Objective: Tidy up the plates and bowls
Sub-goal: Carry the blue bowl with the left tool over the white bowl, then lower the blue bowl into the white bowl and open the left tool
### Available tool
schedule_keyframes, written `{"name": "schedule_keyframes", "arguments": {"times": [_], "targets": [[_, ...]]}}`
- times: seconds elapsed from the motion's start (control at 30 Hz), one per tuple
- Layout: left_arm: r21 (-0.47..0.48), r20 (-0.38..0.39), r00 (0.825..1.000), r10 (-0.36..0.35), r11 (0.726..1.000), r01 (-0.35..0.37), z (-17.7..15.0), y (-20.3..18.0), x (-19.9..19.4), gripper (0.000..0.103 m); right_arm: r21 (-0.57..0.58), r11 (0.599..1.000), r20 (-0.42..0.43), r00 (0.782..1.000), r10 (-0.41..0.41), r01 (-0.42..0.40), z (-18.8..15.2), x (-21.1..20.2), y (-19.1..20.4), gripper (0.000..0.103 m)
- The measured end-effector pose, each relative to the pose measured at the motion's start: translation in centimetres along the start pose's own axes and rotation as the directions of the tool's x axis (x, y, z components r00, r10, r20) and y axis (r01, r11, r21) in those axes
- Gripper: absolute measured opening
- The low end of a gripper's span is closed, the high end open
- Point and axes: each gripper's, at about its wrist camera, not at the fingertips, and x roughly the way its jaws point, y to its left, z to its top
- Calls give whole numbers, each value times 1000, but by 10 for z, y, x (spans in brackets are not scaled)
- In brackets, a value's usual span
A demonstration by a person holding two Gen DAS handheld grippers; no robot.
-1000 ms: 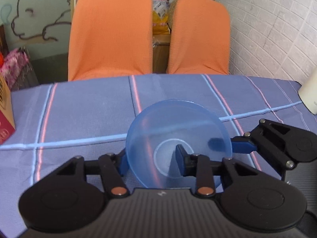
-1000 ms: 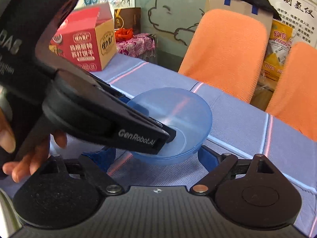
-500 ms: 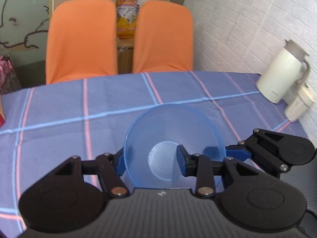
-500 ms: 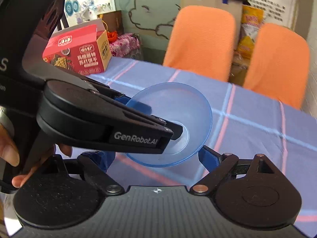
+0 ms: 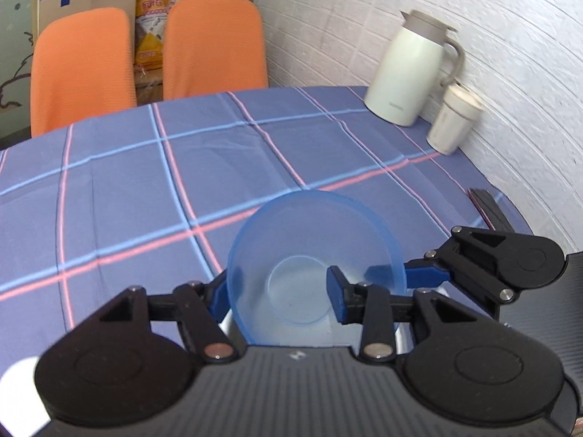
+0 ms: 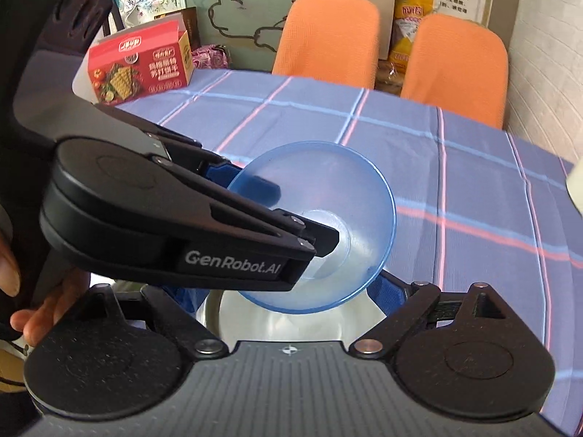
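Left tongs: your left gripper [image 5: 277, 291] is clenched on the blue bowl [image 5: 317, 225], one finger inside near the base and the other outside the wall.
Right tongs: your right gripper [image 6: 280, 287] is spread wide and grasps nothing. Its blue pads sit low on either side, just under the bowl.
Bowl position: it hangs clear of the checked tablecloth [image 5: 145, 200], tipped with its mouth facing away from you. It is directly above a steel bowl [image 6: 277, 324], only partly in view at the near edge.
Step in hand: this looks like nesting the blue bowl into the steel one.
Doing it well: level the blue bowl first, so its base goes down flat rather than rim-first. Centre it over the steel rim before you lower.
Release: let go only once the base is seated. The grip is on one thin wall, so the bowl will likely swing or slip if you loosen early.
Right side: draw the right pads out from beneath before lowering, or use them to steady the steel bowl. I cannot tell whether they touch it.
Your hand [image 6: 47, 309]: it is on the left handle, clear of the bowls.
Bowls counted: two, one blue and one steel.
Plates counted: none in view.
Chairs [image 5: 80, 69]: two, orange, at the far side.
Others: one white jug [image 5: 408, 73], one cup [image 5: 453, 123] just beside it, one red carton [image 6: 142, 65].
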Motion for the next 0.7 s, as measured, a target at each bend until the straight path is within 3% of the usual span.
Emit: {"name": "schedule_keyframes", "arguments": {"times": [0.27,0.3,0.33,0.4,0.53,0.7], "targets": [[11,-37,999,-9,1000,10,-32,-13,8,42,10,1000,3,1000,1,-2,-31,-4,6,80],[10,-33,999,-8,1000,8,-33,-13,9,47,15,1000,9,1000,4,-4,-31,-4,4,79],[7,-27,1000,5,1000,-5,-34,-13,10,59,28,1000,15,1000,6,-6,-34,-5,3,79],[-6,-3,1000,26,1000,-26,-35,-11,8,70,59,998,27,1000,2,-3,-37,-8,-4,79],[-23,58,997,42,999,-40,-38,-2,-10,72,128,992,53,999,-5,-2,-59,-20,-17,79],[-71,166,983,81,995,-70,-50,2,-38,73,251,968,151,988,-27,-12,-96,-36,-21,79]]}}
